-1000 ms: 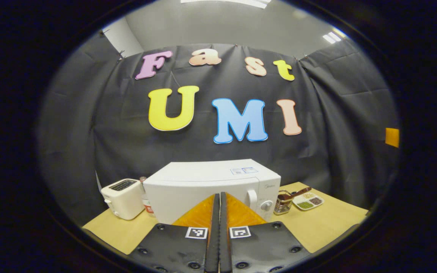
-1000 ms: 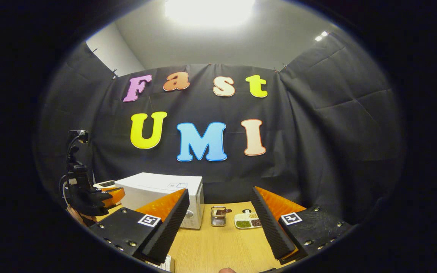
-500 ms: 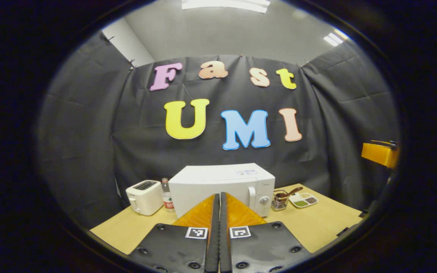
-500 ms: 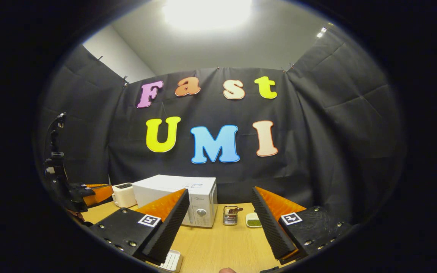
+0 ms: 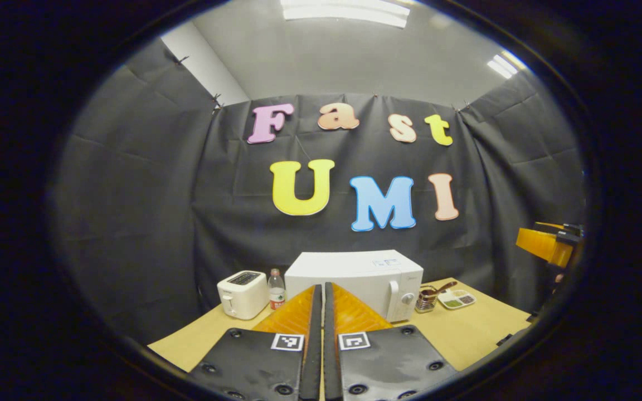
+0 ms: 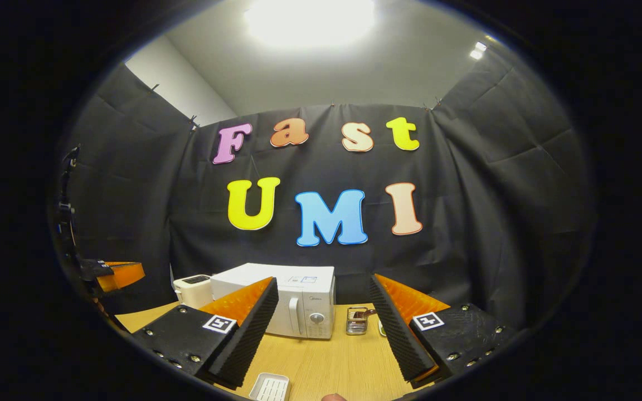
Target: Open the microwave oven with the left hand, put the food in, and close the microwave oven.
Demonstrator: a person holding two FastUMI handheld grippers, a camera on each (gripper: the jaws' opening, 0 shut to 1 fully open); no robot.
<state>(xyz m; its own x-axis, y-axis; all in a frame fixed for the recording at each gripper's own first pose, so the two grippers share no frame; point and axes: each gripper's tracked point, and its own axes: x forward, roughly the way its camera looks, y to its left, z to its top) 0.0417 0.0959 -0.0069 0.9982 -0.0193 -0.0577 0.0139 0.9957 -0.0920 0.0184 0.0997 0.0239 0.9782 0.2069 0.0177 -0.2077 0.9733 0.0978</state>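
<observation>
Wooden table [image 5: 468,331], closed microwave [image 5: 354,275] well beyond left hand-held gripper [image 5: 318,312].

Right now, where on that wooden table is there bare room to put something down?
The widest bare stretch of table lies in front of the microwave, bordered near the front edge by a small white tray. The back row is crowded: toaster, bottle, microwave, metal holder and divided dish stand close together.

both hand-held grippers farther back from microwave [image 5: 354,281]
</observation>
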